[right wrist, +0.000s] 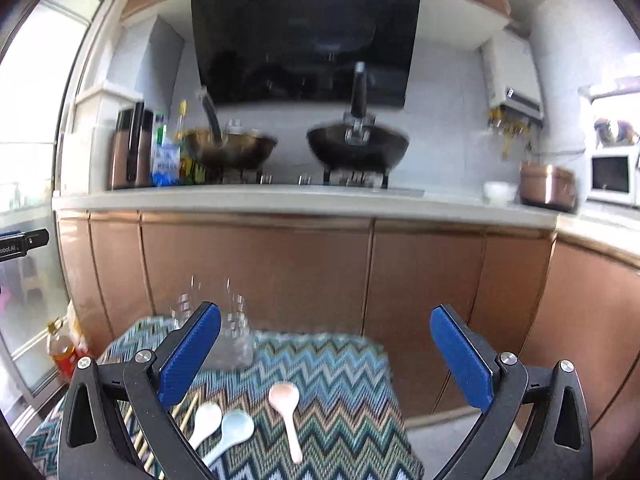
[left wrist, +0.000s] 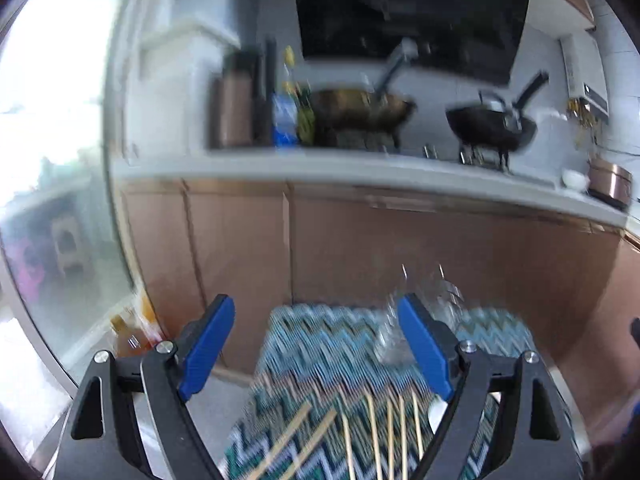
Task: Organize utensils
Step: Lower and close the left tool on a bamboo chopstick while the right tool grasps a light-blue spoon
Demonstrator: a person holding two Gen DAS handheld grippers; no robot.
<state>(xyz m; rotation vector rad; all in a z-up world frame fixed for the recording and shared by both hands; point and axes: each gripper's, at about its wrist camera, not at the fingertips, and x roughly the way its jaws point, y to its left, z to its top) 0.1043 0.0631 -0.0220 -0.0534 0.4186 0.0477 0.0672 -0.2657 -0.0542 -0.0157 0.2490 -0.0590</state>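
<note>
Left wrist view: our left hand-held gripper (left wrist: pixel 316 344) is open and empty above the chopsticks (left wrist: pixel 376 436) lying loose on the cloth (left wrist: pixel 320 344).

Right wrist view: our right hand-held gripper (right wrist: pixel 325 354) is open and empty; three spoons (right wrist: pixel 240 424) lie unsorted near the glasses (right wrist: pixel 236 332). We judge sorting not yet begun.

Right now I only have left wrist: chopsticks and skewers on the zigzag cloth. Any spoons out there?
Observer: Yes, three spoons on the cloth: a white spoon, a pale blue spoon and a pink spoon.
Operator: Touching each other?
Observer: White and blue lie side by side, bowls very close; I cannot tell if they touch. Pink lies apart, to their right.
Operator: Right gripper holding anything?
Observer: No. The right gripper is open, nothing between its blue fingers, above the spoons.
Operator: Anything right of the stove?
Observer: A white microwave, at the far right of the counter.
</note>
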